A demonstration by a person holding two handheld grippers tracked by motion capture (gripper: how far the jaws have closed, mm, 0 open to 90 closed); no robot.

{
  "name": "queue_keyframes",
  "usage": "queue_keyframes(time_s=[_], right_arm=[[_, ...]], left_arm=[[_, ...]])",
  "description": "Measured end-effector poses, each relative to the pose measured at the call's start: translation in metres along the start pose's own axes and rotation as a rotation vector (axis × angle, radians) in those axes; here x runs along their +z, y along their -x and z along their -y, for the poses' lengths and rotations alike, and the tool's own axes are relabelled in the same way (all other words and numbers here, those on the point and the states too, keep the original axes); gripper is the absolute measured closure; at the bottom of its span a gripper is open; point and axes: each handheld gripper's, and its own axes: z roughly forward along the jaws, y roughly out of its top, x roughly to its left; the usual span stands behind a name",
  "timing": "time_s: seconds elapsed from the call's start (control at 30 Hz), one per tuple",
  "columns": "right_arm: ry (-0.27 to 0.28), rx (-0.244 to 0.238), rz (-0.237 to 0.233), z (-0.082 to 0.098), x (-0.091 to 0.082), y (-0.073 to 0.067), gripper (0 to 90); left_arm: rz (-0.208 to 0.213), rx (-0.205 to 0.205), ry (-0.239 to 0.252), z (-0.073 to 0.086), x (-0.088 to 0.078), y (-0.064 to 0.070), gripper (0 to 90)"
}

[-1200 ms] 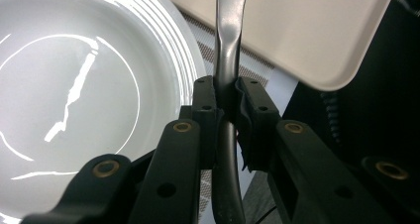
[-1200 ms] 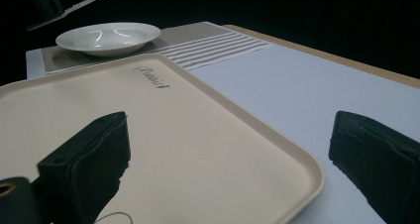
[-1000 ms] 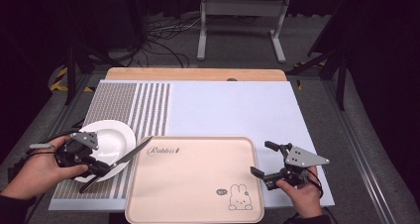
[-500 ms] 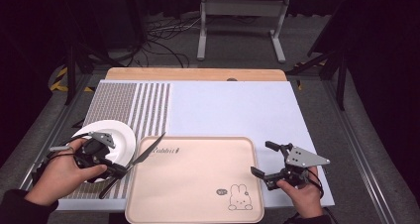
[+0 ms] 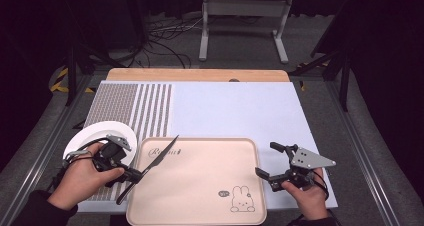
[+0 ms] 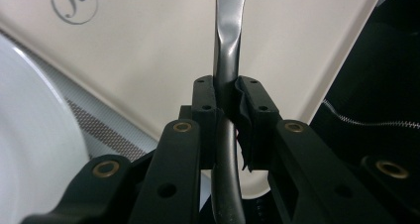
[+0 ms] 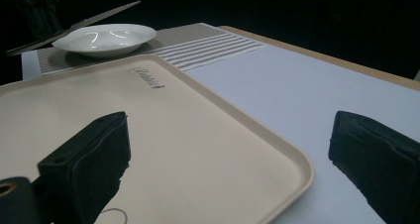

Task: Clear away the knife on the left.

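Knife pinched in the left tongs over the tray's left edge.

The left tongs [image 5: 131, 175] are pressed tight on the handle of a knife [image 5: 161, 153], which runs straight out between the two pads in the left gripper view [image 6: 229, 45]; from where I stand the blade slants up toward one o'clock from the tongs, its tip above the tray's [image 5: 200, 206] upper left corner near the printed lettering, while the handle end trails down toward seven o'clock past the tray's edge. A white plate [image 5: 87, 136] sits on the striped mat [image 5: 145, 106] at about eleven o'clock from those tongs, just beside them. Well apart at the tray's right edge, at three o'clock, the right tongs [image 5: 267, 161] stand spread over the tabletop [image 5: 240, 101], nothing between them.
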Motion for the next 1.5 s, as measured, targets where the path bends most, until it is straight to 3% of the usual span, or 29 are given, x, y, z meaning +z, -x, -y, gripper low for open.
queue_keyframes(time_s=[0.17, 0.53, 0.87, 1.5], right_arm=[[-0.002, -0.001, 0.007, 0.0, -0.001, 0.001, 3.5], [-0.002, 0.001, 0.021, 0.0, -0.006, 0.004, 3.6], [0.006, 0.003, 0.03, -0.001, -0.009, 0.005, 3.6], [0.018, 0.012, 0.042, -0.002, -0.013, 0.008, 3.6]], left_arm=[[0.024, 0.021, -0.018, -0.002, 0.009, 0.003, 79.5], [0.059, -0.012, -0.065, -0.004, 0.027, 0.005, 79.5], [0.092, -0.023, -0.072, -0.004, 0.04, 0.003, 79.5], [0.095, -0.057, -0.117, 0.003, 0.059, -0.003, 79.5]])
